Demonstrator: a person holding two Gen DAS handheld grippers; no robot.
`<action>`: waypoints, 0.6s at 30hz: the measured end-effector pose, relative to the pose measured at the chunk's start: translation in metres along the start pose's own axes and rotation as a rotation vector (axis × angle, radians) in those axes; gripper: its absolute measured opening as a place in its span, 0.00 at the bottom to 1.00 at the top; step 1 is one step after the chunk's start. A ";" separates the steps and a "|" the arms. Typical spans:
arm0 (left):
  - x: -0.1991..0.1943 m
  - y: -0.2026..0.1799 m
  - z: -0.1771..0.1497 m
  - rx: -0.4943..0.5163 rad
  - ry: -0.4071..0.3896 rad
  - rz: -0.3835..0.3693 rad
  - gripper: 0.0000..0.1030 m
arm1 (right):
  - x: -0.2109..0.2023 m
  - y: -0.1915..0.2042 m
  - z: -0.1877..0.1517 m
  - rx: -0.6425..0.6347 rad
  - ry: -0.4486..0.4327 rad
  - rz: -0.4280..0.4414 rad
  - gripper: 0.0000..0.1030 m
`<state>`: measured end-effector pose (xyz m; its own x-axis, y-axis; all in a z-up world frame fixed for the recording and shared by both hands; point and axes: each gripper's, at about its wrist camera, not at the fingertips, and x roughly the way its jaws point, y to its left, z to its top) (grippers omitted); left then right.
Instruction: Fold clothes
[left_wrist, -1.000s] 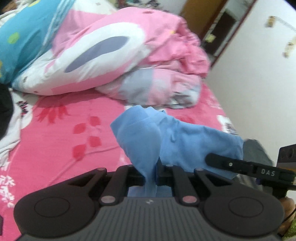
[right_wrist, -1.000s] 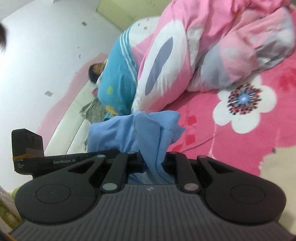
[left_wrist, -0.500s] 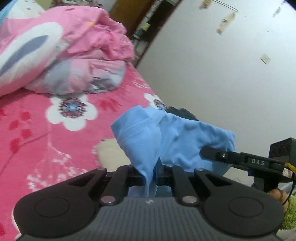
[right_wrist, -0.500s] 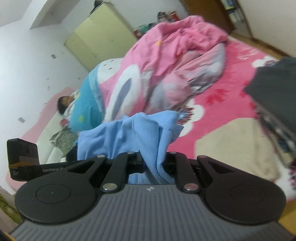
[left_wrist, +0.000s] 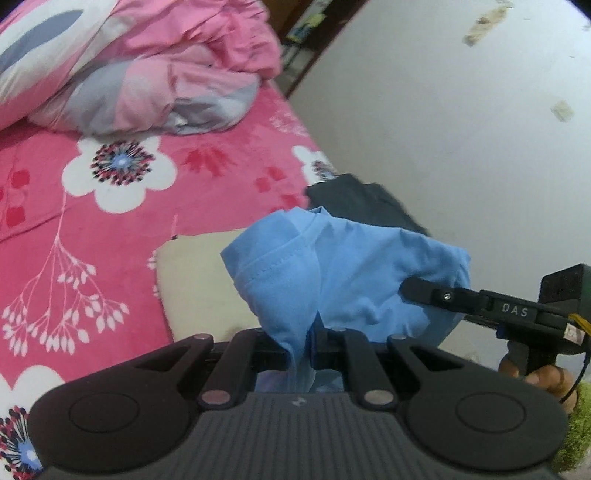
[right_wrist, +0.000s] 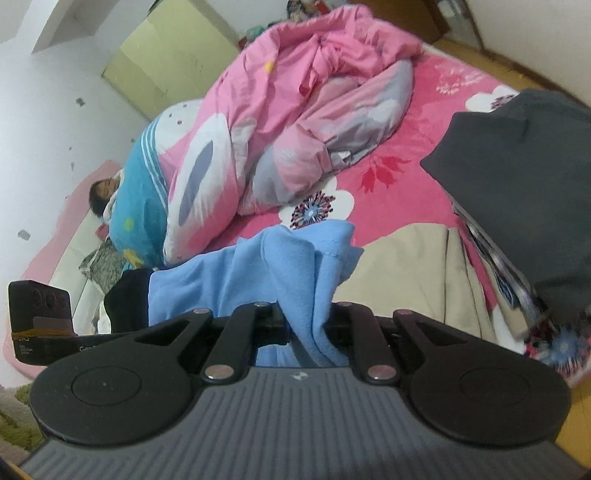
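Note:
A light blue garment (left_wrist: 343, 280) hangs bunched between both grippers above the pink flowered bed (left_wrist: 92, 221). My left gripper (left_wrist: 301, 354) is shut on one bunch of its cloth. My right gripper (right_wrist: 306, 332) is shut on another fold of the blue garment (right_wrist: 280, 273). In the left wrist view the right gripper (left_wrist: 417, 288) reaches in from the right, a hand under it. The left gripper's body (right_wrist: 40, 325) shows at the left edge of the right wrist view. The fingertips of both are buried in cloth.
A beige cloth (left_wrist: 199, 280) lies on the bed under the garment. A dark grey folded pile (right_wrist: 524, 184) sits at the bed's right side, near the white wall (left_wrist: 461, 129). A heaped pink quilt (right_wrist: 295, 129) and a person lying under a blue blanket (right_wrist: 136, 199) fill the far end.
Both grippers have swung to the right along the bed with the blue garment held between them. The dark pile and the beige cloth have come into view.

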<state>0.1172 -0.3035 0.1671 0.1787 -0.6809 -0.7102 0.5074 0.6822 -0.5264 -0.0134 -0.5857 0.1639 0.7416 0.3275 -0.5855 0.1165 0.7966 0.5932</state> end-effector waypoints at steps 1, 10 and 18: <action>0.011 0.002 0.006 -0.013 0.004 0.020 0.09 | 0.008 -0.007 0.006 -0.008 0.014 0.008 0.09; 0.106 0.034 0.063 -0.088 0.034 0.168 0.09 | 0.106 -0.075 0.066 -0.029 0.149 0.056 0.09; 0.178 0.068 0.093 -0.093 0.106 0.270 0.09 | 0.184 -0.103 0.088 -0.170 0.273 -0.080 0.09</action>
<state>0.2620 -0.4035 0.0485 0.2056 -0.4432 -0.8725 0.3732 0.8597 -0.3488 0.1698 -0.6521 0.0437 0.5275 0.3662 -0.7666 0.0385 0.8911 0.4522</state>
